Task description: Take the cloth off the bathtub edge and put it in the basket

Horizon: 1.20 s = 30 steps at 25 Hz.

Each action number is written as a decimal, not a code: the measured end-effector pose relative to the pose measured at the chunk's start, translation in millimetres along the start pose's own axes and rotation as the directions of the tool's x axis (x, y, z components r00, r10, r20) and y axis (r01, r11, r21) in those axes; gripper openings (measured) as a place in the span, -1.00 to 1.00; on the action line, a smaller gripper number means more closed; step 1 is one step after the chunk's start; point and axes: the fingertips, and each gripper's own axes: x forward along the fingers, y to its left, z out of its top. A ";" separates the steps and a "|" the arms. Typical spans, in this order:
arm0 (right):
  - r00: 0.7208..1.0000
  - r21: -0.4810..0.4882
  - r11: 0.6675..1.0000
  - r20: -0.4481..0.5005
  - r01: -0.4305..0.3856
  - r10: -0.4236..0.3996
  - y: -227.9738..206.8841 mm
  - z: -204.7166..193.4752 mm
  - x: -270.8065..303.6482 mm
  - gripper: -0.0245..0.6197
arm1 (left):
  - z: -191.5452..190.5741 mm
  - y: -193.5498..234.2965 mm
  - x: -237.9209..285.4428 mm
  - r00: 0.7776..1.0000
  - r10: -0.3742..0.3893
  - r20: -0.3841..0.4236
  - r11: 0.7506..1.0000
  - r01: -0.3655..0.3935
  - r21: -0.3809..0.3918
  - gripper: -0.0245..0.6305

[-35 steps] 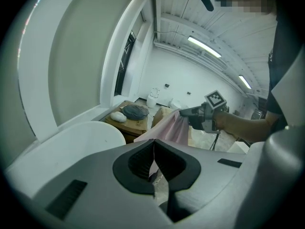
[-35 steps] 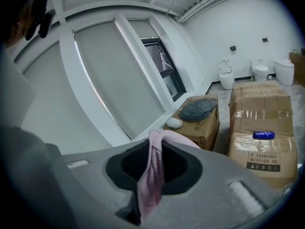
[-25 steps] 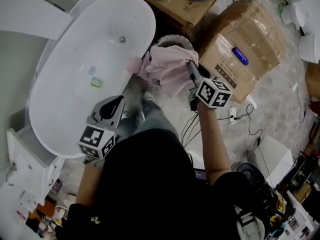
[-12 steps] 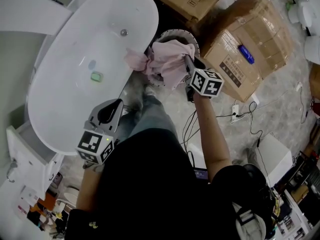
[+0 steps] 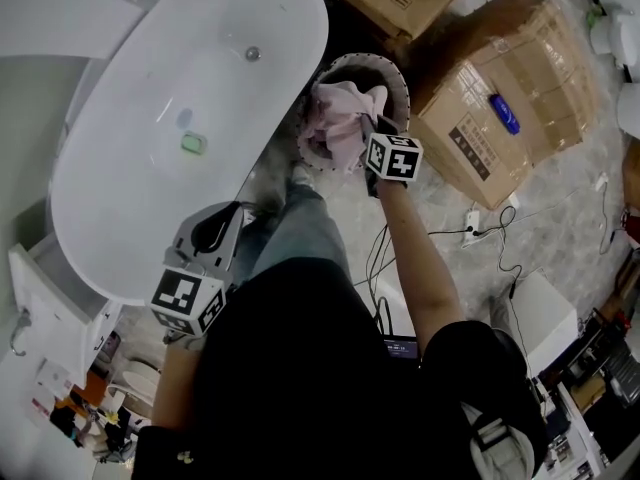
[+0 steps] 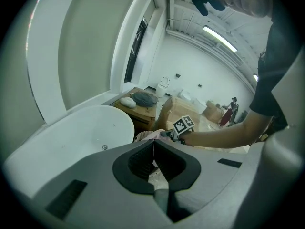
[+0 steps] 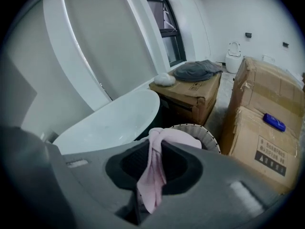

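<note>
In the head view the pink cloth (image 5: 338, 120) hangs bunched into the round wicker basket (image 5: 392, 70), which stands on the floor beside the white bathtub (image 5: 150, 183). My right gripper (image 5: 374, 123) is shut on the cloth at the basket's mouth. The right gripper view shows a fold of the cloth (image 7: 151, 173) pinched in my right gripper (image 7: 155, 144), with the basket (image 7: 202, 131) just beyond. Nearer the person, beside the tub, my left gripper (image 5: 226, 218) holds nothing. In the left gripper view my left gripper (image 6: 153, 146) stands shut with its jaws meeting.
A green soap-like piece (image 5: 193, 144) lies in the tub. Cardboard boxes (image 5: 500, 78) stand right of the basket, one with a blue object (image 5: 505, 113) on top. Cables and a power strip (image 5: 470, 226) run over the floor. A white cabinet (image 5: 45, 308) stands at the lower left.
My right gripper has come down with the cloth, from above the basket into its mouth, and the cloth's tail has left the tub side. My left gripper has sunk a little.
</note>
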 end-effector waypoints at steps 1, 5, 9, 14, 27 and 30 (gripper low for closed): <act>1.000 -0.008 1.000 -0.021 0.005 -0.005 -1.0 -8.1 9.8 -0.73 | -0.9 3.3 1.8 1.000 0.004 -0.001 1.000 -0.004 -0.005 -0.88; 0.995 -0.002 1.000 -0.092 0.025 -0.025 -10.9 -38.5 48.1 -0.74 | -9.5 16.8 9.5 1.000 0.020 -0.015 1.000 -0.020 -0.022 -0.88; 0.987 -0.007 0.999 -0.155 0.050 -0.051 -24.2 -65.9 82.3 -0.74 | -25.5 24.6 15.2 0.999 0.038 -0.023 0.998 -0.039 -0.042 -0.88; 0.975 -0.037 0.997 -0.210 0.067 -0.074 -32.4 -96.4 121.0 -0.73 | -50.9 30.9 18.5 0.997 0.059 -0.048 0.995 -0.062 -0.072 -0.88; 0.937 -0.082 0.993 -0.333 0.084 -0.107 -39.2 -149.7 195.3 -0.71 | -103.8 42.5 28.7 0.991 0.105 -0.087 0.980 -0.118 -0.162 -0.88; 0.926 -0.107 0.991 -0.360 0.079 -0.112 -39.2 -158.0 205.3 -0.70 | -112.5 44.9 29.7 0.989 0.114 -0.089 0.975 -0.129 -0.183 -0.88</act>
